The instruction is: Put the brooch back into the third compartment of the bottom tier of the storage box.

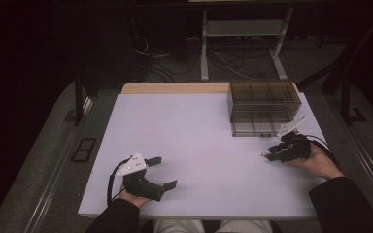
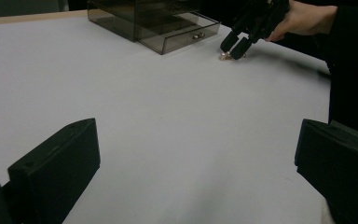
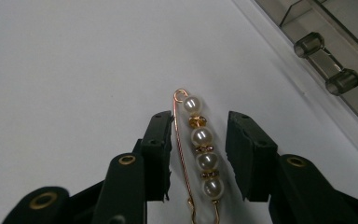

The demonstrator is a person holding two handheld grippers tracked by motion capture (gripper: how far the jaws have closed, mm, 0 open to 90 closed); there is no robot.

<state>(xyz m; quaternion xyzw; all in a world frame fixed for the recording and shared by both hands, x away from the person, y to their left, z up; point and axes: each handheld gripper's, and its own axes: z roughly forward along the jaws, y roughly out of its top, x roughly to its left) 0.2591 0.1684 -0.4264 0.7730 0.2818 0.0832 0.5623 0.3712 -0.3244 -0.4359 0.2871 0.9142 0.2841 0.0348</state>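
A gold safety-pin brooch with several pearls (image 3: 200,149) lies on the white table (image 1: 199,131), just in front of the smoky clear drawer box (image 1: 264,104). My right gripper (image 3: 199,116) points down over it with one jaw on each side; the left pad is almost at the gold wire, and a gap shows between the pearls and the right pad. In the high view this gripper (image 1: 271,155) sits at the right, with the brooch (image 1: 262,155) at its tips. My left gripper (image 1: 165,172) rests near the front left, jaws wide apart and holding nothing.
The drawer box (image 2: 158,23) stands at the back right, its lowest drawer pulled out a little, and the drawer's knob (image 3: 326,60) is close to my right gripper (image 2: 235,44). A wooden strip runs along the table's far edge. Bare table stretches between the two hands.
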